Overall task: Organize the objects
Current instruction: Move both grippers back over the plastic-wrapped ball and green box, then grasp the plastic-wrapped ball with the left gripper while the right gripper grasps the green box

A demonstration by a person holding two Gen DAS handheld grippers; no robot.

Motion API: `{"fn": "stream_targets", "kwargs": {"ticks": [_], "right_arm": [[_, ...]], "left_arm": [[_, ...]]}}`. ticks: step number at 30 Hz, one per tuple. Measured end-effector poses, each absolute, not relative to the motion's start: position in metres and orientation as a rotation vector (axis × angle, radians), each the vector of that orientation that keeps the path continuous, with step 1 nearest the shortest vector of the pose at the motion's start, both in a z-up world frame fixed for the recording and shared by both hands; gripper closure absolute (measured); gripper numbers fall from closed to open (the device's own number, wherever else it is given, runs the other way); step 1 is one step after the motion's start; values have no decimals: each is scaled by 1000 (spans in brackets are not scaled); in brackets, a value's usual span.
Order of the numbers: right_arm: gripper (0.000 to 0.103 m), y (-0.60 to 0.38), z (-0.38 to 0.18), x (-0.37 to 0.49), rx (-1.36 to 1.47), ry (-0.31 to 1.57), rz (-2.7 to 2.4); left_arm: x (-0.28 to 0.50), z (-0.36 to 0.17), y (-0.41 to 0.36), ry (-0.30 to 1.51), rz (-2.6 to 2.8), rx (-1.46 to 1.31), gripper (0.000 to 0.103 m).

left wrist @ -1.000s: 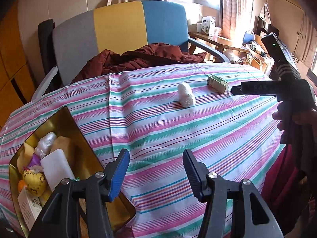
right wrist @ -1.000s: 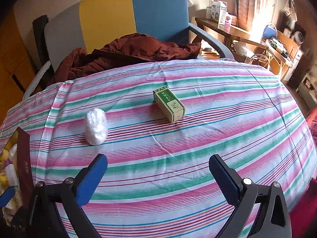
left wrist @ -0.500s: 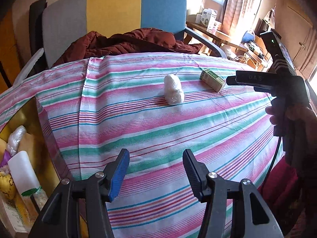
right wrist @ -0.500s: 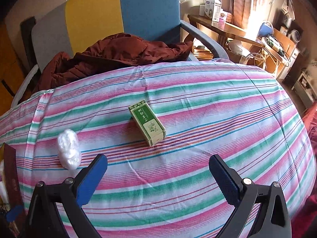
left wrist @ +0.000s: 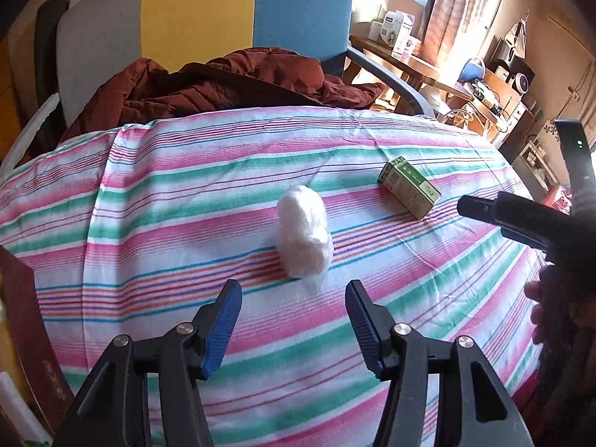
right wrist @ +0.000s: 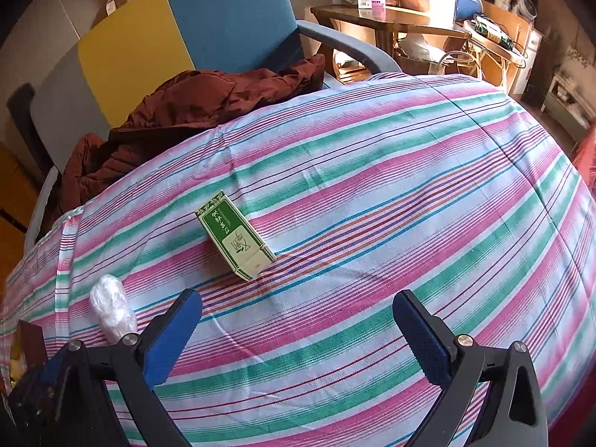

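A white crumpled plastic-wrapped bundle (left wrist: 304, 235) lies mid-table on the striped cloth, just beyond my open left gripper (left wrist: 293, 307), which holds nothing. A small green-and-cream carton (left wrist: 408, 187) lies to the bundle's right. In the right wrist view the same carton (right wrist: 234, 236) sits ahead and left of my open, empty right gripper (right wrist: 298, 316), with the bundle (right wrist: 111, 307) at the lower left. The right gripper's black body (left wrist: 529, 223) and the hand holding it show at the left wrist view's right edge.
A dark brown box wall (left wrist: 33, 335) stands at the left table edge. Behind the table a grey, yellow and blue armchair (left wrist: 208, 26) holds a maroon jacket (left wrist: 223, 85). Wooden side tables with boxes (right wrist: 372, 3) stand at the back right.
Both grippers moved forward over the table. The bundle now lies close before the left gripper and the carton nearer the right one. The gold-lined box with its items slid out of the left view.
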State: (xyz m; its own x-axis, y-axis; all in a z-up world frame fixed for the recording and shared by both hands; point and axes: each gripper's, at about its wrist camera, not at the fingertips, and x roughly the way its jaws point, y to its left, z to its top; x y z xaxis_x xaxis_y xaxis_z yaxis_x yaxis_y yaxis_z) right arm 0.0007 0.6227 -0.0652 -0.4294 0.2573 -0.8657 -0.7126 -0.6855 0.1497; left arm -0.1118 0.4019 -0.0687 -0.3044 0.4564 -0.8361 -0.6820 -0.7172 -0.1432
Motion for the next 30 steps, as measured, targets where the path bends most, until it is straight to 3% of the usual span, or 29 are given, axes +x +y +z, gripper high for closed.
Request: {"fn": "stream_targets", "kwargs": {"ticks": [9,10,11,25,30], "right_arm": [[0,614,-67,-9,-1195,601,2166],[0,614,-67,-9,-1195,593,2168],[0,613,-66,-10,-1192,586,2171],[1,607,-68,-19,-1222,568,2201],[1,601,-65,-56,-1284,429,2253]], "left_arm": [[-143,-94,452,358,2089,-1220,43],[-145,-99,455,366,2071,-1235,61],[-145,-103,455,375,2064,-1239,66],[-70,-102,387,340,2010,-1157,67],[-78,-103,384,305,1986,-1163,67]]}}
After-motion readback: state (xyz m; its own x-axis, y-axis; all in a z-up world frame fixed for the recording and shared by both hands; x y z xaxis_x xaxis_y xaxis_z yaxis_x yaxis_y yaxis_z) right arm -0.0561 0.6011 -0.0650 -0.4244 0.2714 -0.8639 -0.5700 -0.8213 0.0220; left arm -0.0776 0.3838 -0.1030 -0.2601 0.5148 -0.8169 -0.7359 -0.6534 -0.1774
